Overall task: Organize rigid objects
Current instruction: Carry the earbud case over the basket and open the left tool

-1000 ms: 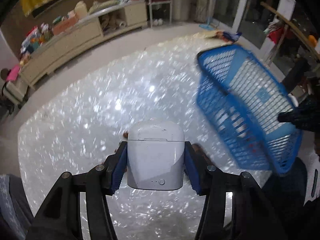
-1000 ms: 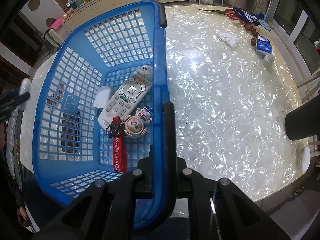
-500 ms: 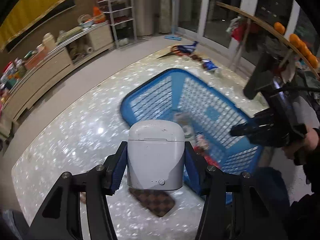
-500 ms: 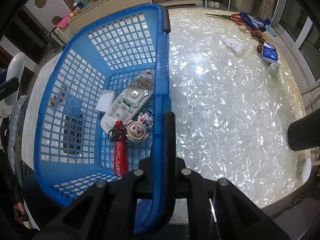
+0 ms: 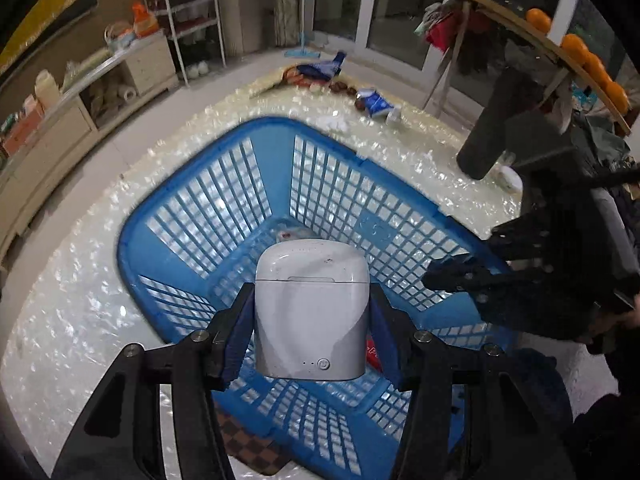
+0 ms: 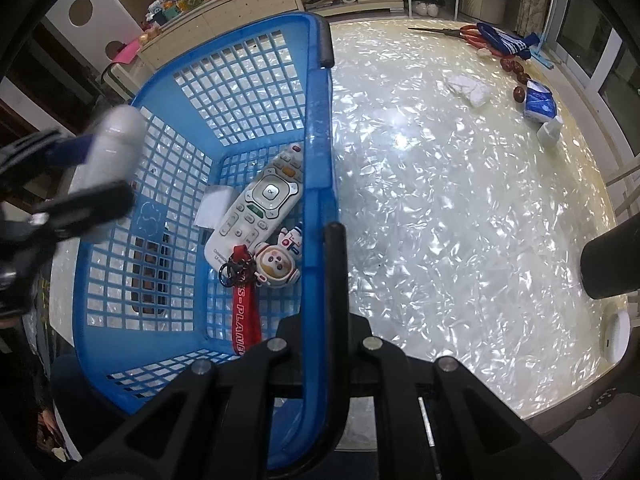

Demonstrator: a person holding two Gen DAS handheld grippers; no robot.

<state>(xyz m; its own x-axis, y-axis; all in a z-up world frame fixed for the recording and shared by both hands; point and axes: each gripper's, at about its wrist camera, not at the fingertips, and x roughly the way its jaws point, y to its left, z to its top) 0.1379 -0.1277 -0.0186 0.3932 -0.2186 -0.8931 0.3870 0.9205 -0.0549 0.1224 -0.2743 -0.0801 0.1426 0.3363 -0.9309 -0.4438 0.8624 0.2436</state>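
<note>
Earbud case, light, stiff, slick-shelled, is sitting clamped by its flat sides in the left gripper; the right gripper is clenching the blue basket rim.

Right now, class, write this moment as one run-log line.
left tongs: shut on earbud case, over blue basket | right tongs: shut on basket rim | basket holds remote, astronaut keychain

The left tool is showing matte black angular arms, silver screw heads and ribbed blue pads lining its fingers. The right tool is showing the same black frame, studded with round silver screws.
</note>
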